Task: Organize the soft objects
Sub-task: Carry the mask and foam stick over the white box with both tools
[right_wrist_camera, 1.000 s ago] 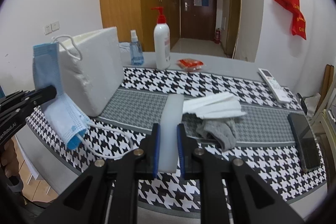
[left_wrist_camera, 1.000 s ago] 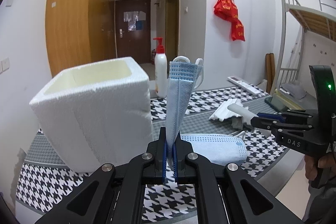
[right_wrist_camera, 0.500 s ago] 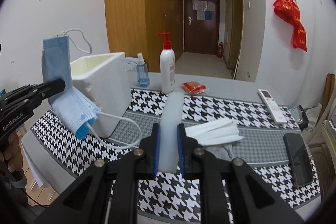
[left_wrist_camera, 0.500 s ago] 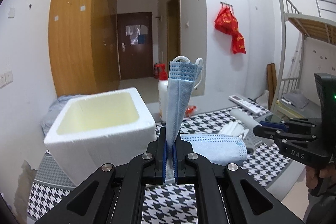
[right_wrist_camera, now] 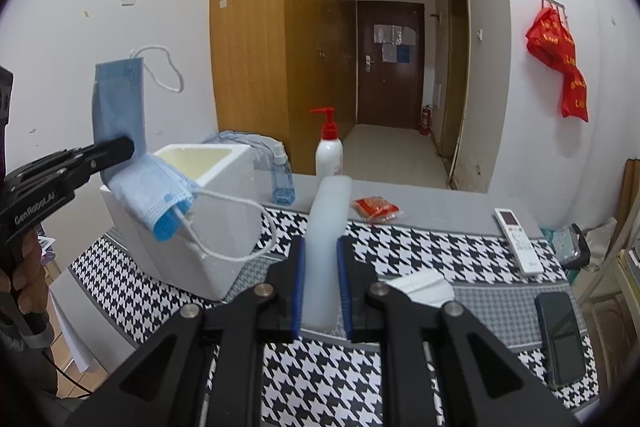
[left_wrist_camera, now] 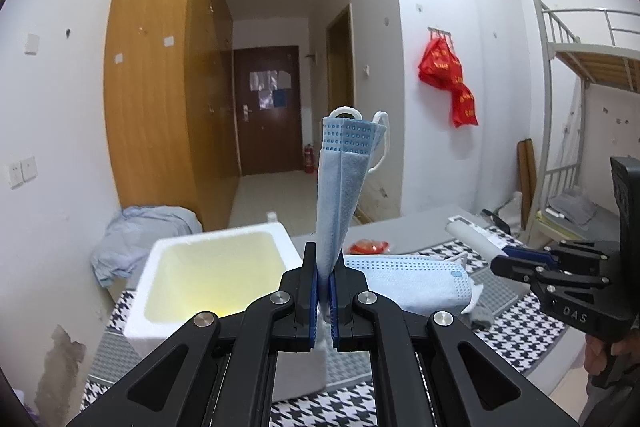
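Observation:
My left gripper [left_wrist_camera: 325,283] is shut on a blue face mask [left_wrist_camera: 340,187], held in the air just right of the open white foam box [left_wrist_camera: 208,275]. In the right wrist view the mask [right_wrist_camera: 148,195] hangs from the left gripper [right_wrist_camera: 124,147] over the box's near rim [right_wrist_camera: 200,151], its ear loops dangling down the box side. My right gripper [right_wrist_camera: 321,283] is shut on a white foam strip [right_wrist_camera: 326,235], raised above the table right of the box. It also shows in the left wrist view [left_wrist_camera: 500,261].
On the houndstooth table [right_wrist_camera: 400,247] are a pump bottle [right_wrist_camera: 329,147], a blue spray bottle [right_wrist_camera: 282,183], a red packet [right_wrist_camera: 376,209], a remote [right_wrist_camera: 518,241], a phone [right_wrist_camera: 560,339] and white folded items [right_wrist_camera: 424,289]. A grey sock [left_wrist_camera: 480,315] lies mid-table.
Both grippers have risen with their loads. The left gripper has brought the mask over the foam box's rim; the box opening now shows from above.

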Tool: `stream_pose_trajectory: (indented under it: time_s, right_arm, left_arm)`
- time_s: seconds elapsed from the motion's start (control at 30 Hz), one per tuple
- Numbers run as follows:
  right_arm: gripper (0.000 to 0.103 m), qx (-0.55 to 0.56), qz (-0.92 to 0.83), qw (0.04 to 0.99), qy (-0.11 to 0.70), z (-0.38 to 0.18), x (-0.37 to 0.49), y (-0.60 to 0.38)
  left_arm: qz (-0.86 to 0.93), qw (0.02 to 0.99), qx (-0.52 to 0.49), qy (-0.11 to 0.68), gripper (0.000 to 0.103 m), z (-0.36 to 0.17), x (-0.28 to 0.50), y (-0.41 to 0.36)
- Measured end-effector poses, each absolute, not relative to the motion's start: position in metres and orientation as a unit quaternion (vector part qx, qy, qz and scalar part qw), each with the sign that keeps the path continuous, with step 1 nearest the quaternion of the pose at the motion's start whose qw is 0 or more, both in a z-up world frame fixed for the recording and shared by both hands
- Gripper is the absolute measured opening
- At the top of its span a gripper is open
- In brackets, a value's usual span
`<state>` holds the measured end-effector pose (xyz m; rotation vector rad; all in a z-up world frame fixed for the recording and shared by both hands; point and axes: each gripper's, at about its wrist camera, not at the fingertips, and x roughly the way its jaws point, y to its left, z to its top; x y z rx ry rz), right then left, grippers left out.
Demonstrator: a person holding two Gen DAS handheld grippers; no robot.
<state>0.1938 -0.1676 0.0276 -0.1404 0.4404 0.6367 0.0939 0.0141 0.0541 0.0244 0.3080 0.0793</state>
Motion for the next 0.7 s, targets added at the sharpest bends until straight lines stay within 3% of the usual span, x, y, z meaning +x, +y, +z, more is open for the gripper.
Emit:
stream_pose_trajectory:
  time_s: [0.7]
  right_arm:
    - [0.019, -0.080, 0.356, 0.911, 0.193, 0.044, 0.201, -0.123]
  left_arm:
    - [0.127, 0.980, 0.001, 0.154, 0.005, 0.063, 0.108, 0.064]
